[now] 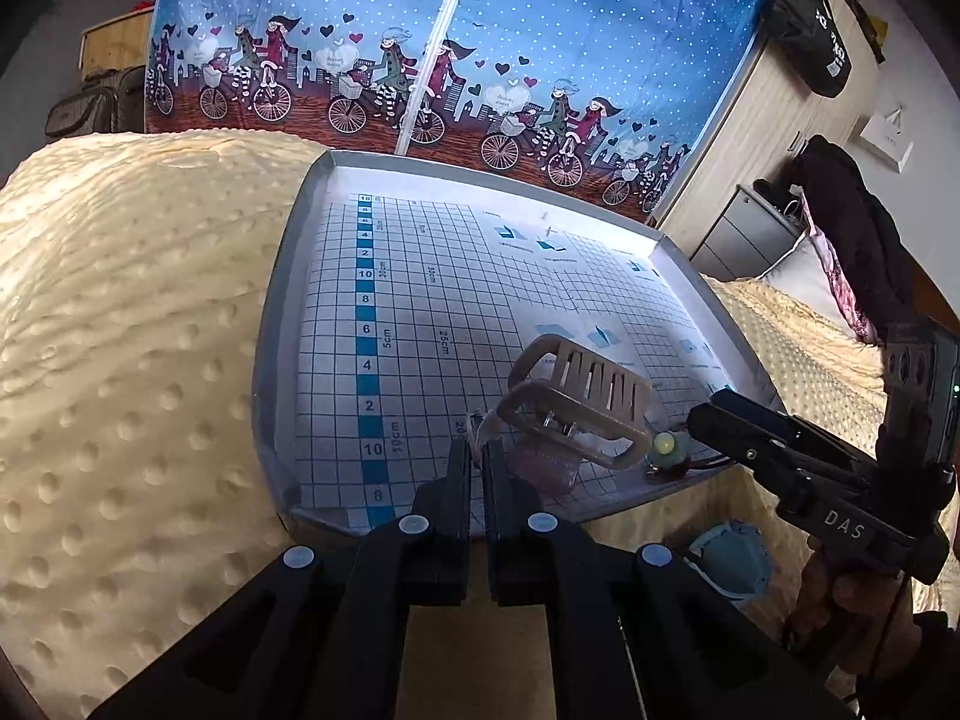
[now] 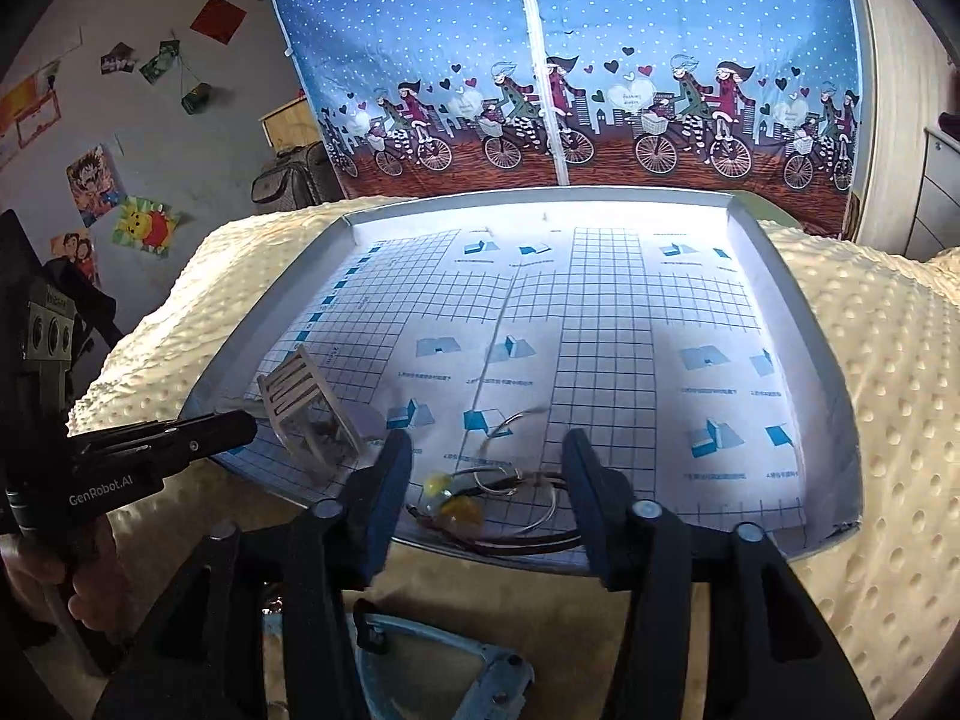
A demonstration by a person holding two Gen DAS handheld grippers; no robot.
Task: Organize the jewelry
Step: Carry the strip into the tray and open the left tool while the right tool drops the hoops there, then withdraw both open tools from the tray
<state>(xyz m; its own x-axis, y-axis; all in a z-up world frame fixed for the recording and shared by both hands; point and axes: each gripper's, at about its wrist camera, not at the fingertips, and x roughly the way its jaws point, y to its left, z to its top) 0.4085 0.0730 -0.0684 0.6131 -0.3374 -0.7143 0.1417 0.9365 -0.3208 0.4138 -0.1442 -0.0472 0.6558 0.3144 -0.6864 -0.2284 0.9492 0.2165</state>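
Observation:
A beige hair claw (image 1: 579, 399) (image 2: 312, 414) stands tilted at the near edge of a grey tray (image 1: 282, 300) (image 2: 804, 324) lined with grid paper. My left gripper (image 1: 478, 450) (image 2: 243, 423) is shut on the claw's near end. A cord necklace with a pale yellow bead (image 1: 663, 444) (image 2: 444, 489) and thin metal hoops (image 2: 501, 426) lies at the tray's near edge. My right gripper (image 2: 486, 474) (image 1: 702, 420) is open, its fingers on either side of the necklace without touching it.
The tray rests on a cream dotted blanket (image 1: 120, 360) (image 2: 888, 420). A light blue box (image 1: 729, 564) (image 2: 432, 672) lies on the blanket below the tray's near edge. A blue printed curtain (image 2: 600, 60) hangs behind. A hand (image 1: 852, 594) holds the right gripper's handle.

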